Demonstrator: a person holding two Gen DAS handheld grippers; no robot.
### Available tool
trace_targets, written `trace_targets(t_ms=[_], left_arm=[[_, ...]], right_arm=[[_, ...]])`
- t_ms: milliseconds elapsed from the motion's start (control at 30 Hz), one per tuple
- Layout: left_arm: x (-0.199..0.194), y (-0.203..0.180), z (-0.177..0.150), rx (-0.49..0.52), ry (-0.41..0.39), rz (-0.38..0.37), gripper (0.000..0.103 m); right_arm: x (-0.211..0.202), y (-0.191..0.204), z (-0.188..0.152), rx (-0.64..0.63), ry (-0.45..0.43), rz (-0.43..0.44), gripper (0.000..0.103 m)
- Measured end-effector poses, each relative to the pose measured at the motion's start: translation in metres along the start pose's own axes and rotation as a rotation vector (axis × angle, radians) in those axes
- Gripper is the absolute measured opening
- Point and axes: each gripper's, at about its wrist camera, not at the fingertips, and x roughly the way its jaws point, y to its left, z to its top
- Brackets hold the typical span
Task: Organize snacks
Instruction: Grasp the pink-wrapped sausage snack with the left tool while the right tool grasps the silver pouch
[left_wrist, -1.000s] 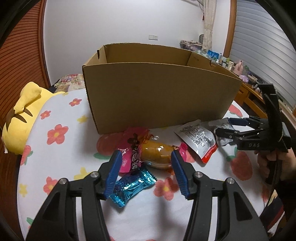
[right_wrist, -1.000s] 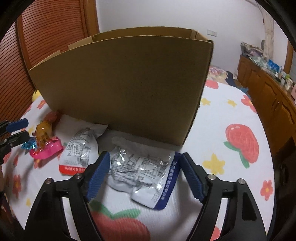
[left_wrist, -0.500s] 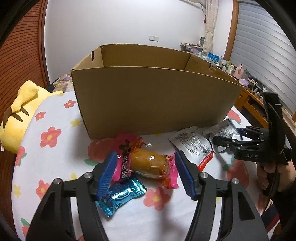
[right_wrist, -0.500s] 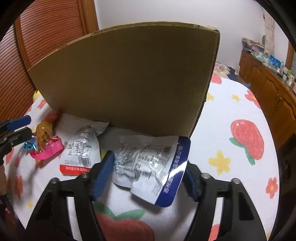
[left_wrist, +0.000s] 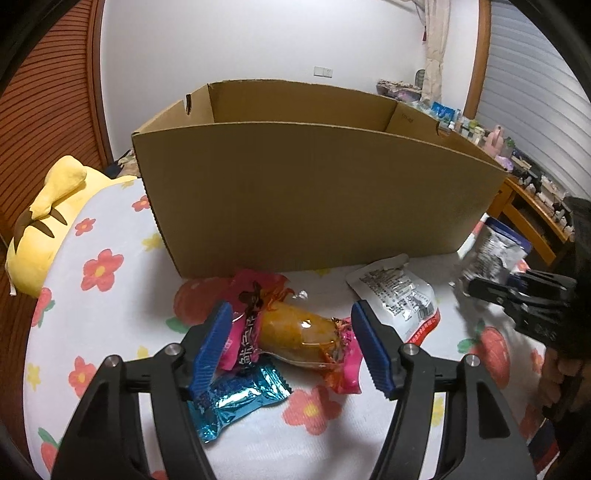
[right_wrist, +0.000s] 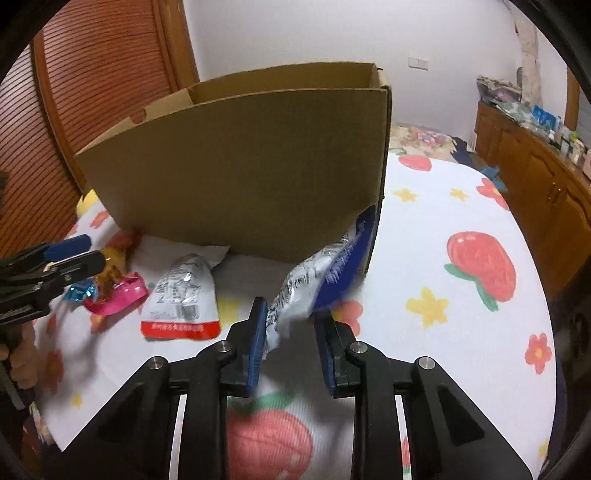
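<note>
The silver-and-blue snack pouch (right_wrist: 325, 273) sits just below the centre of the right wrist view, tilted up off the cloth with its lower edge pinched between the blue pads of the right gripper (right_wrist: 290, 321), whose jaws are drawn tight onto it; its blue end reaches up against the lower right corner of the cardboard box (right_wrist: 251, 177). In the left wrist view the same pouch (left_wrist: 491, 251) appears blurred at the right edge. Left of it, in the lower middle of the right wrist view, a white pouch with a red bottom edge (right_wrist: 184, 295) lies flat, just in front of the box. In the lower centre of the left wrist view, the pink-wrapped orange snack (left_wrist: 295, 332) lies between the pads of the left gripper (left_wrist: 291, 347), whose jaws are opening, about half spread; the left pad looks to be right at the wrapper's edge, the right pad clear of it. A shiny blue candy packet (left_wrist: 236, 402) lies touching it below. All rest on the flower-and-fruit printed tablecloth (left_wrist: 96, 325). A yellow plush toy (left_wrist: 48, 221) lies at the left edge.
</note>
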Motion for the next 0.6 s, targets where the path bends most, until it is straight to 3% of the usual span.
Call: trace_targets(t_ms=[200, 600], left_arm=[[0.013, -0.006, 0.0, 0.013, 0.052, 0.044, 0.067], [0.015, -0.02, -0.01, 0.096, 0.1, 0.012, 0.066]], right_arm=[[-0.011, 0.014, -0.013, -0.036, -0.01, -0.004, 0.024], [-0.013, 0.02, -0.034, -0.062, -0.001, -0.027, 0.024]])
